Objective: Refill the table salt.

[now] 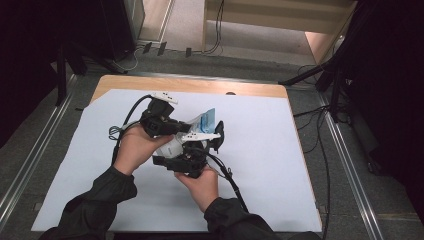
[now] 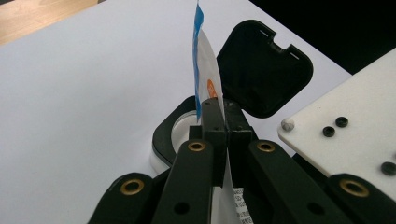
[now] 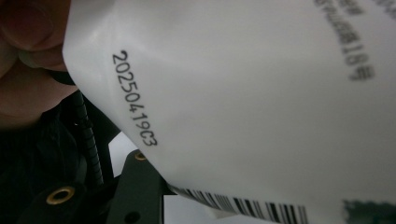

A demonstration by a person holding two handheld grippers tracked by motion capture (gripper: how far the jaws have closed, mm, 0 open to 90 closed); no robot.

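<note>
Pouch (image 2: pixel 208 70), thin glossy white-and-blue plastic, stands edge-up, clamped between left gripper (image 2: pixel 223 122) jaws. Right gripper (image 1: pixel 192 159) jaw state: cannot tell. Beyond, round black case (image 2: pixel 163 140) lies open, hinged lid (image 2: pixel 264 70) raised, on white table sheet (image 2: pixel 93 93).

This looked like a lab set up for recording. A wooden table (image 1: pixel 190 86) covered by a white sheet (image 1: pixel 260 150) stood between floor rails (image 1: pixel 30 160), with black stand legs (image 1: pixel 310 75) and loose cables (image 1: pixel 320 145) lying on grey carpet (image 1: pixel 380 200).
</note>
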